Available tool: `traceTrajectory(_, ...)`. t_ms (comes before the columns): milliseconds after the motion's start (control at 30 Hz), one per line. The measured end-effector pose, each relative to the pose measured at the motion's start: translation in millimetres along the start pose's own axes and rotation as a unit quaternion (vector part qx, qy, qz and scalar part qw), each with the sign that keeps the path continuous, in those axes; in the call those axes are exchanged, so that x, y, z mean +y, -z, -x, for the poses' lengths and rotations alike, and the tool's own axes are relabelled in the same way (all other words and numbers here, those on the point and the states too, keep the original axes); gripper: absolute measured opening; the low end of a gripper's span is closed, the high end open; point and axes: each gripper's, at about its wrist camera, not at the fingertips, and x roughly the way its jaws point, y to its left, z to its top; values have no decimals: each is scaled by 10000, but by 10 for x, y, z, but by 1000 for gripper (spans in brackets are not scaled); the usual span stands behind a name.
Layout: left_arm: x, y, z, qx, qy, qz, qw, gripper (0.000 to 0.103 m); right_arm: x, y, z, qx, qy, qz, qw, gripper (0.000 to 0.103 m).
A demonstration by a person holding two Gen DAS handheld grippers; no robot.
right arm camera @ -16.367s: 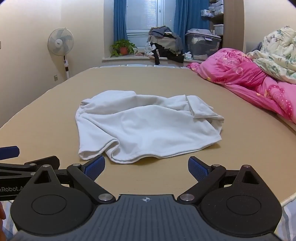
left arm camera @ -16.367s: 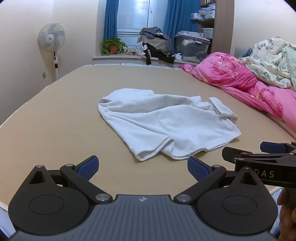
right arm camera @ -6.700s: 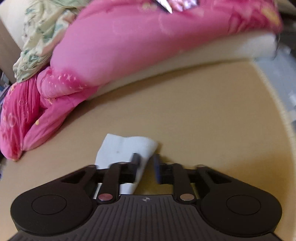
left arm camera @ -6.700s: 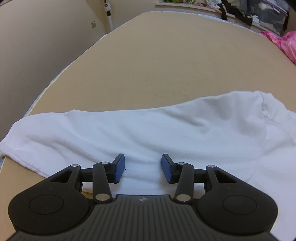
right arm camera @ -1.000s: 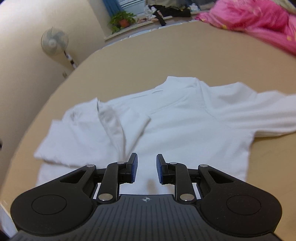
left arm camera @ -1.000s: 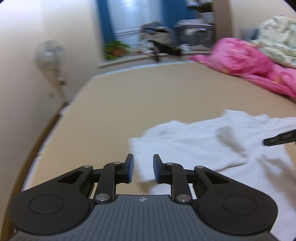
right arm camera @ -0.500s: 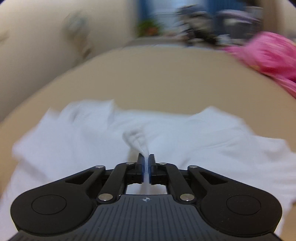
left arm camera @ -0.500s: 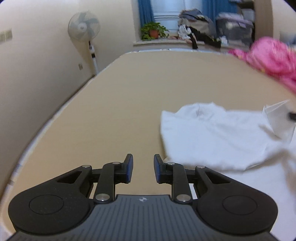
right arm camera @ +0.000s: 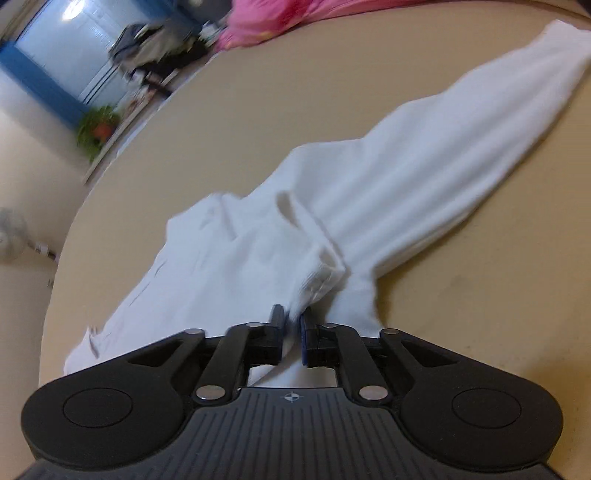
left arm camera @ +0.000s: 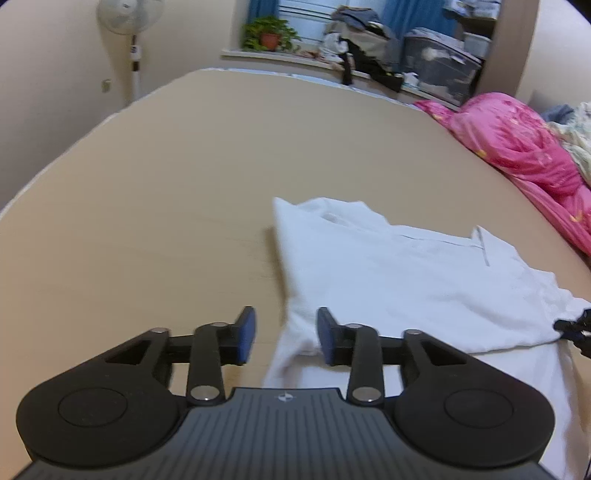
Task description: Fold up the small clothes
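A white shirt lies on the tan bed surface, its left side folded over. My left gripper is open, low over the shirt's left edge, with cloth between its blue pads but not pinched. In the right wrist view my right gripper is shut on a bunched fold of the white shirt and lifts it; a long sleeve stretches away to the upper right. The right gripper's tip also shows at the left wrist view's right edge.
A pink quilt lies along the right side of the bed. A fan stands by the left wall. A potted plant, piled clothes and a storage box sit on the far sill.
My left gripper has opened wider and moved right onto the shirt's left edge. My right gripper, shut on the cloth, has pulled it and swung its view toward the right sleeve.
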Motion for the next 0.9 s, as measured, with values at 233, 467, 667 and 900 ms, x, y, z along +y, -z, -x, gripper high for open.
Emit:
traceTrajectory(233,-15,157,-513,985,-697,-242,9924,47,-113,-42,28,-157,-127,-225,9995,14)
traceTrajectory(467,83,116,-484,1077,-617,191,9921,37,-50,-46,325,-701,151,-254,9971,9)
traceTrajectory(667,39,-12,-287,374,-725,238,9964,33,-75,-190,575,-1684,500,-55,9844,13)
traceTrajectory(900,-100,148,-555,1093,-401,-73,9932,32,-107,-184,-65,249,146,366,9989,3)
